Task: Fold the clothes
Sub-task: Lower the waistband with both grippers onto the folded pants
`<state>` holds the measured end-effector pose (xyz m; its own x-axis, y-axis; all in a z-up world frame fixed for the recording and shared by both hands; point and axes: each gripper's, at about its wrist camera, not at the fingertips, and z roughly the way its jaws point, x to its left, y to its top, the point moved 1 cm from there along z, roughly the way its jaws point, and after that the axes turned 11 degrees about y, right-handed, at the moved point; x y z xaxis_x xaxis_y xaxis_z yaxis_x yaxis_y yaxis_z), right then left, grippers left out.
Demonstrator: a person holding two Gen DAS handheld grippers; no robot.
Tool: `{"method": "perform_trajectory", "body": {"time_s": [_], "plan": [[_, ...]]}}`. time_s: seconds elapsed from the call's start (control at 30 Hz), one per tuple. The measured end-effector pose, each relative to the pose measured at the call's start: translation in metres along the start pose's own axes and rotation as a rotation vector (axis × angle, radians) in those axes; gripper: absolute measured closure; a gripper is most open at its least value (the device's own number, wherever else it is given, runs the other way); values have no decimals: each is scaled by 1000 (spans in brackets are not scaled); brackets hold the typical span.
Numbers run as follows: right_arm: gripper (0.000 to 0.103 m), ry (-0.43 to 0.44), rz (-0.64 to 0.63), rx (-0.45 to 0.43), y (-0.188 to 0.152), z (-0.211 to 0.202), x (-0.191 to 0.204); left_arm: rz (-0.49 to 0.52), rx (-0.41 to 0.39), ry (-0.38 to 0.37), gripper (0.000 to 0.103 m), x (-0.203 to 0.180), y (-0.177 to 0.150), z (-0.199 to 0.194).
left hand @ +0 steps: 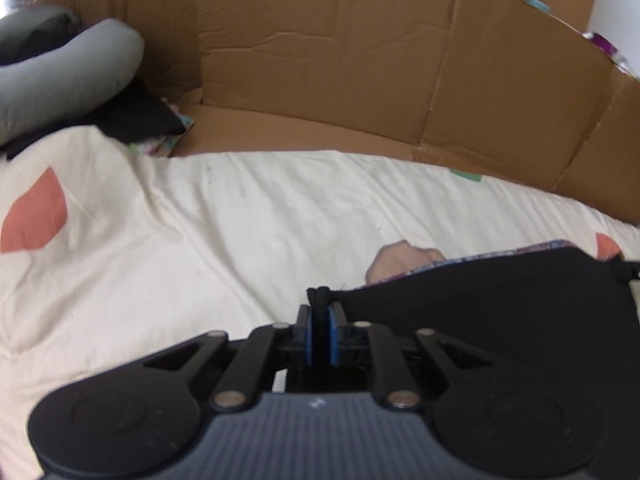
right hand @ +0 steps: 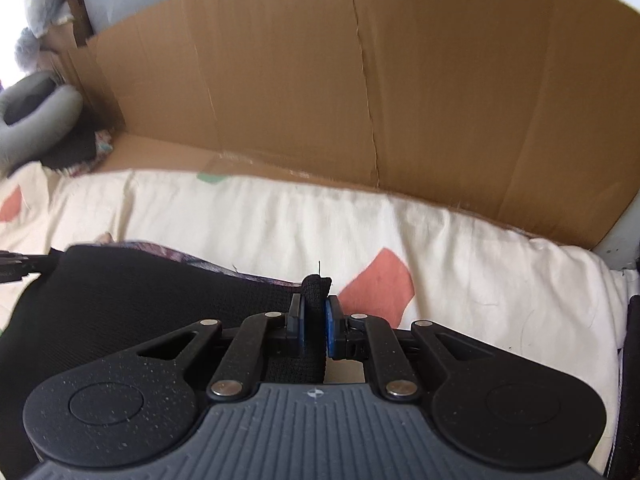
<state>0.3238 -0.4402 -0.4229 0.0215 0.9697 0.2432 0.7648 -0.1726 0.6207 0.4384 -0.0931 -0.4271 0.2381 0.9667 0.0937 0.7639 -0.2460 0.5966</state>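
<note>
Black garment (left hand: 500,296), knit-textured with a patterned layer showing along its far edge, hangs stretched between the two grippers just above the cream bedsheet (left hand: 240,220). The left gripper (left hand: 321,320) pinches one corner between nearly closed blue pads; the right gripper (right hand: 316,312) clamps the other corner the same way. Folding looks mid-way at best: the cloth is not yet laid down or creased. A cardboard wall (right hand: 360,100) stands beyond, far side.

A black garment (left hand: 500,300) shows a purple patterned lining. The cream bedsheet (left hand: 240,220) carries coral patches; brown cardboard (left hand: 340,60) stands beyond.
</note>
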Motion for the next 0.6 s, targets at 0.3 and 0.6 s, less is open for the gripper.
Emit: {"method": "perform_trajectory", "body": {"time_s": [0.3,0.6], "plan": [[90,39,24,-99,9,-31,8,13,-102,-10,87,-9,11,-42],[90,194,-88,-110,15,-28,65,26,-130,-131,87,-51,3,-56]]}}
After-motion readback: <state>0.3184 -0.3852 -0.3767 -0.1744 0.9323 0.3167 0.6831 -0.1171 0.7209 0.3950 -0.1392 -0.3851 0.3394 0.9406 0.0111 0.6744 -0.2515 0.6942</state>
